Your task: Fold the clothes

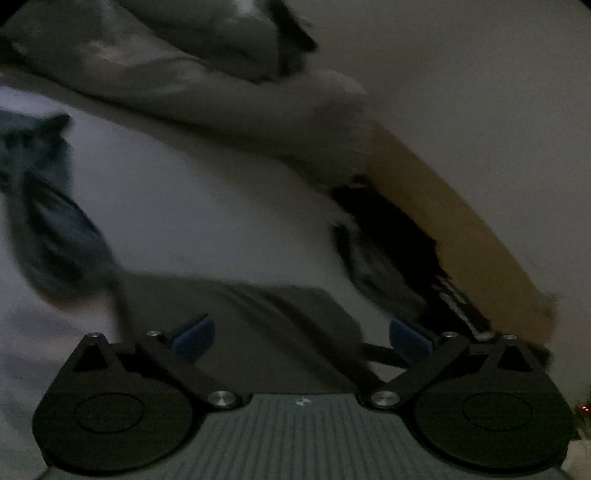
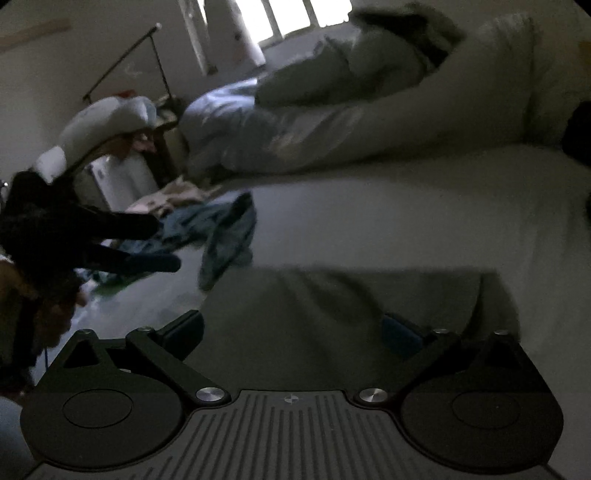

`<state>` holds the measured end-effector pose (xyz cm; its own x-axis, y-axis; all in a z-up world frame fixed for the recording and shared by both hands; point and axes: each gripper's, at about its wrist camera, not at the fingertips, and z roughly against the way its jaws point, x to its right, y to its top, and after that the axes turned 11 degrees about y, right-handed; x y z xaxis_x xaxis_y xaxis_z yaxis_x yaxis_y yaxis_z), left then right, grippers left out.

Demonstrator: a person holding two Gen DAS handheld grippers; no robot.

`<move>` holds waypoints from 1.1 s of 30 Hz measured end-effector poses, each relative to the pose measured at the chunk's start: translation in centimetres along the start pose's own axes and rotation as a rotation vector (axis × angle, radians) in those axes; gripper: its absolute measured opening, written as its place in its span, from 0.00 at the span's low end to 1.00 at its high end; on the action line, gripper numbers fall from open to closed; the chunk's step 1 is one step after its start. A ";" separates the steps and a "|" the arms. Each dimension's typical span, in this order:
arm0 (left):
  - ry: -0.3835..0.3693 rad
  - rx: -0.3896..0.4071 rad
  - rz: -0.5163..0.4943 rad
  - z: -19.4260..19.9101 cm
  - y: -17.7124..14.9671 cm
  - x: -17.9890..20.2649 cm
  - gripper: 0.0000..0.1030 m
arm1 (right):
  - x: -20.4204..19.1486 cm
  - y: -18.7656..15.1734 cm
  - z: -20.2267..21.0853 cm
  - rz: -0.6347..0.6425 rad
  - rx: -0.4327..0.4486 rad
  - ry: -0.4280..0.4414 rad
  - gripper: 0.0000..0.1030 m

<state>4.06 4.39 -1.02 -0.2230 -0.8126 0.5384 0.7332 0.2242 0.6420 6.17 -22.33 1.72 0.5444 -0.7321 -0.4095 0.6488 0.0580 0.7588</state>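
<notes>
Grey garment on white bed

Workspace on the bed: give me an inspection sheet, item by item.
Surface: white bed sheet, dimly lit.
Job's things: grey garment lying flat before both grippers; blue garment crumpled beyond it.
Clutter: rumpled duvet and pillows.
Grippers: left gripper open; right gripper open; neither holds anything.
Cables: nothing seen.
Surroundings: bright window, wooden bed frame, blurred.
</notes>
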 end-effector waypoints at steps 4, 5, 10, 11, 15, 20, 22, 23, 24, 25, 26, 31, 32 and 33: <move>-0.026 -0.061 0.002 -1.8 -3.1 1.1 1.00 | 3.7 -0.5 0.1 -0.142 -0.012 -0.051 0.63; -0.016 -0.080 -0.010 -2.0 -3.7 1.3 1.00 | 4.4 -0.7 0.1 -0.158 -0.016 -0.080 0.60; 0.079 -0.135 -0.106 -2.4 -5.3 1.0 1.00 | 7.9 -1.8 2.6 -0.174 -0.030 -0.245 0.46; 0.091 -0.138 -0.112 -2.0 -5.4 0.8 1.00 | 8.8 -2.1 3.1 -0.178 -0.034 -0.284 0.44; 0.165 -0.154 -0.135 -1.2 -5.6 0.0 1.00 | 10.4 -2.3 4.9 -0.206 -0.039 -0.415 0.43; 0.185 -0.109 -0.162 -0.4 -5.4 0.9 1.00 | 7.2 -2.5 7.6 -0.142 0.033 -0.422 0.43; 0.177 -0.070 -0.188 0.0 -5.6 1.7 1.00 | 5.1 -2.1 6.8 -0.087 0.045 -0.373 0.43; 0.172 -0.056 -0.198 -0.1 -5.8 2.2 1.00 | 4.3 -1.9 6.0 -0.063 0.042 -0.349 0.43; 0.173 -0.045 -0.206 -0.3 -5.9 2.6 1.00 | 3.6 -1.8 5.2 -0.046 0.038 -0.327 0.42; 0.183 -0.043 -0.217 -0.6 -6.1 2.9 1.00 | 3.2 -1.6 4.2 -0.038 0.031 -0.309 0.36; 0.194 -0.043 -0.235 -1.0 -6.3 3.3 1.00 | 2.7 -1.4 3.3 -0.031 0.024 -0.291 0.29; 0.276 -0.071 -0.302 -2.8 -7.7 3.7 0.98 | 2.8 -1.0 -1.3 0.017 -0.030 -0.331 0.05; 0.278 -0.071 -0.298 -2.9 -7.8 3.5 0.98 | 3.6 -1.0 -1.4 -0.001 -0.038 -0.354 0.04; 0.275 -0.067 -0.296 -2.9 -7.9 3.3 0.98 | 4.2 -1.0 -1.2 -0.024 -0.042 -0.369 0.04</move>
<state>-0.62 -1.64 -5.84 -0.2576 -0.9522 0.1642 0.7055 -0.0692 0.7053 8.42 -24.69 -1.36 0.3054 -0.9285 -0.2111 0.6844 0.0599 0.7267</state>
